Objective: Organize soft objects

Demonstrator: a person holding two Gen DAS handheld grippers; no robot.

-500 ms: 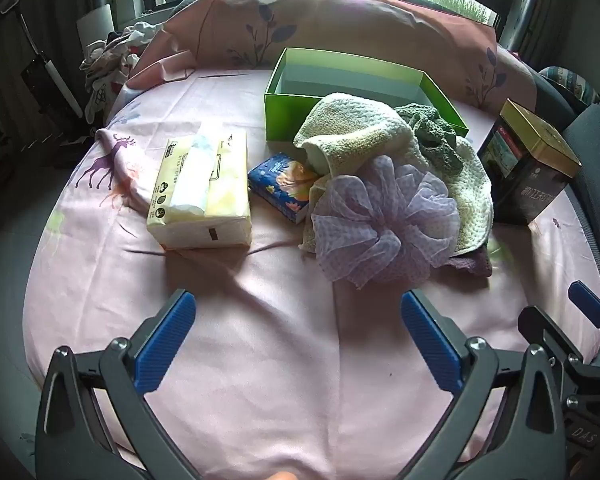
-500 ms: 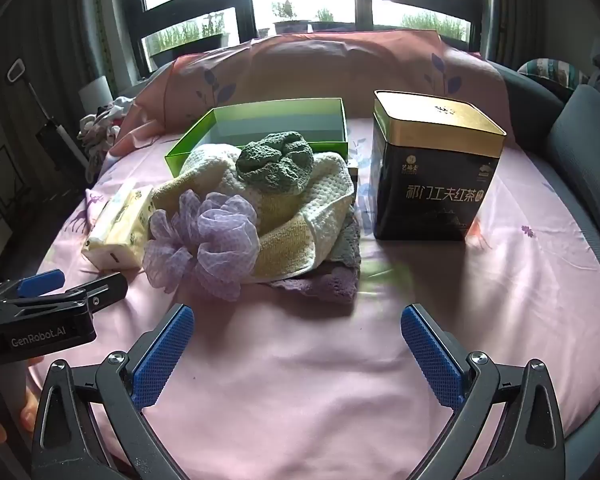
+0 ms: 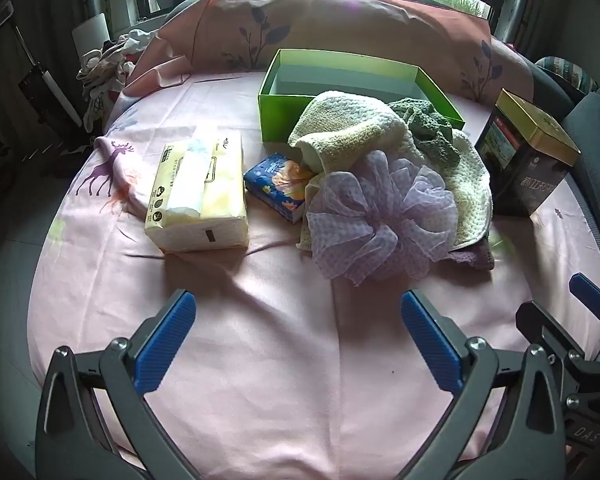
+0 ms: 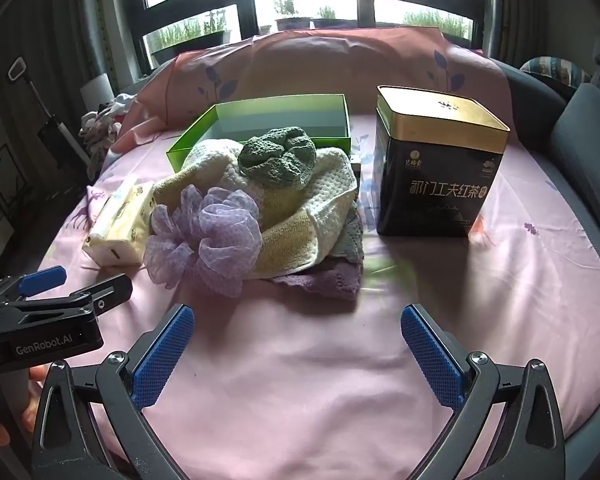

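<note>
A lilac mesh bath pouf [image 3: 380,216] [image 4: 204,236] lies at the front of a pile of soft things on a pink sheet. Behind it is a cream towel [image 3: 352,132] [image 4: 300,216] with a grey-green knitted cloth [image 3: 428,128] [image 4: 278,156] on top and a purple cloth [image 3: 474,258] [image 4: 324,280] underneath. An open, empty green box [image 3: 340,80] [image 4: 268,120] stands behind the pile. My left gripper [image 3: 298,340] is open and empty, short of the pouf. My right gripper [image 4: 296,344] is open and empty, in front of the pile.
A yellow tissue pack [image 3: 198,196] [image 4: 120,220] and a small blue tissue packet [image 3: 276,184] lie left of the pile. A black tea tin with a gold lid [image 3: 528,160] [image 4: 436,164] stands to the right. A pink pillow [image 3: 340,24] lies behind the box.
</note>
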